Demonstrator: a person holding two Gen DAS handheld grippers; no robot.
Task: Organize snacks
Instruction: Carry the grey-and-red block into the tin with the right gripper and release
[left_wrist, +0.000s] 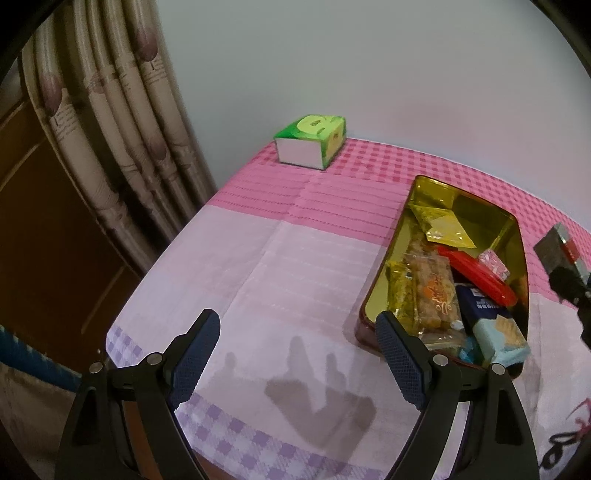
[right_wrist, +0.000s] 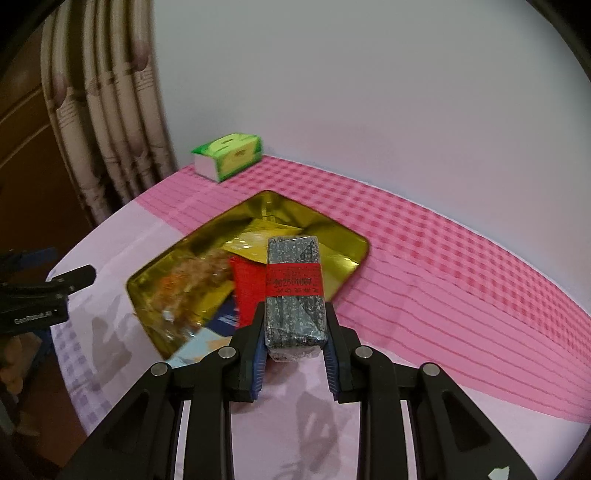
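A gold tin (left_wrist: 417, 206) (right_wrist: 354, 251) lies on the pink and lilac cloth and holds several wrapped snacks: a yellow pouch (left_wrist: 443, 225), a peanut bar (left_wrist: 436, 291), a red packet (left_wrist: 476, 273) and a blue biscuit pack (left_wrist: 491, 325). My right gripper (right_wrist: 295, 332) is shut on a grey speckled snack bar with a red band (right_wrist: 295, 288), held above the tin's near edge; it also shows in the left wrist view (left_wrist: 557, 247). My left gripper (left_wrist: 295, 354) is open and empty over the cloth, left of the tin.
A green tissue box (left_wrist: 314, 142) (right_wrist: 229, 155) stands at the table's far left corner by the white wall. A patterned curtain (left_wrist: 110, 122) hangs left of the table. The table's left edge (left_wrist: 147, 273) drops off near the curtain.
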